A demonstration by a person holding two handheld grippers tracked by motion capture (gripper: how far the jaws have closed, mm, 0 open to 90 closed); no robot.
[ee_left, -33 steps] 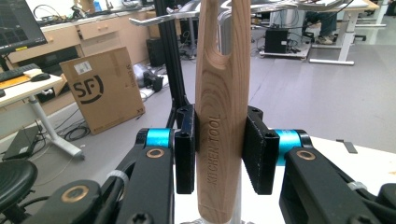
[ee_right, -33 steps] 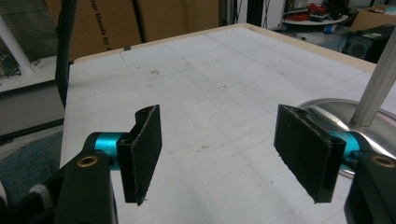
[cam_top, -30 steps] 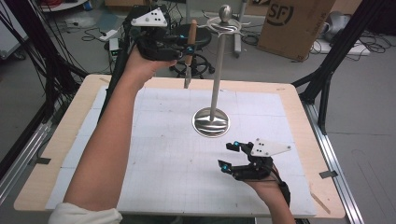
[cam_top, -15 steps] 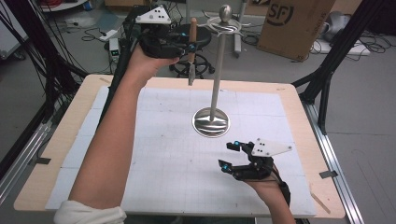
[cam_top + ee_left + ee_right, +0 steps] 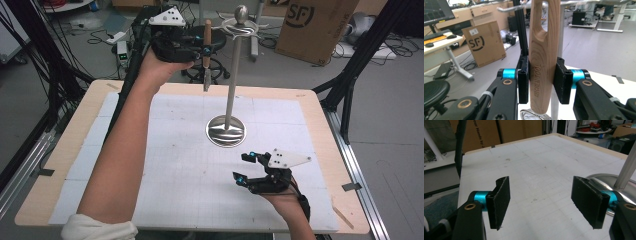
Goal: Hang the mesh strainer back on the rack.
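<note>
your right hand-held gripper (image 5: 249,169) rests released near the near right corner of the surface (image 5: 65,165), jaws apart with nothing between them, just short of the stand's round base (image 5: 226,131). farther off, past the far edge, your left hand-held gripper (image 5: 205,50) is clenched on the wooden handle (image 5: 543,57) of a kitchen tool, its long axis upright, hanging hole at the top. the stand's hooks (image 5: 240,26) lie just to the right of the handle at about the same height, so the left hand is the nearer. no containers here.
</note>
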